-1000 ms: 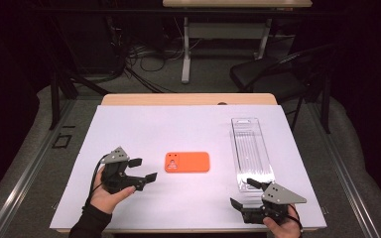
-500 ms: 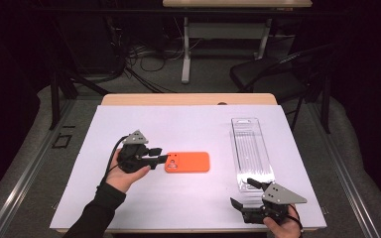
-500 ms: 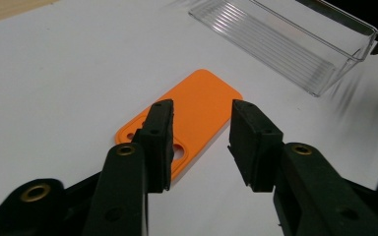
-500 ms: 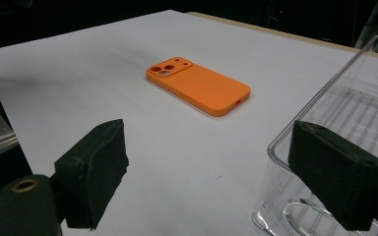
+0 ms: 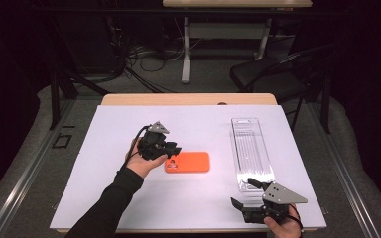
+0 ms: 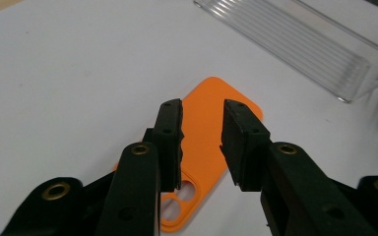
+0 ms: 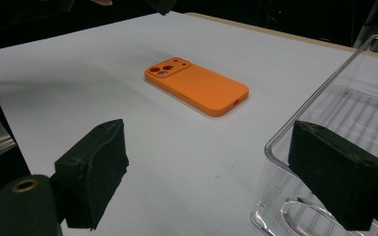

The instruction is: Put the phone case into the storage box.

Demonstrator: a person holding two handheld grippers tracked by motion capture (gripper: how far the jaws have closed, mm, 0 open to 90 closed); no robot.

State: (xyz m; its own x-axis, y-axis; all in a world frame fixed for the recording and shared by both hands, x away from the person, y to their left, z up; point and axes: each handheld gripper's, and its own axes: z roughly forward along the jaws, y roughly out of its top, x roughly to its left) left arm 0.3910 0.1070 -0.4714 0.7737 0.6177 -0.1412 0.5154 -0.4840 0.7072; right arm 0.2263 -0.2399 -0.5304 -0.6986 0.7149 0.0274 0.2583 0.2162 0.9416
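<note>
left gripper point(image 5: 174, 150): moved from lower left to case point(image 5: 188, 162), jaws just narrowed, not gripping | right gripper point(image 5: 241, 194): wide, idle lower right | next: grasp case

phone case point(image 5: 187, 162) left of tray point(image 5: 251, 152)

text: none legible | labels: none | signs: none

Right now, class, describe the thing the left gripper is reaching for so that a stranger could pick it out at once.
Start from the white table. Near its middle, left of the long clear plastic tray, an orange phone case lies flat, with the left gripper at its camera-hole end. It is the one brightly coloured thing there, solid where the tray is see-through.
</note>
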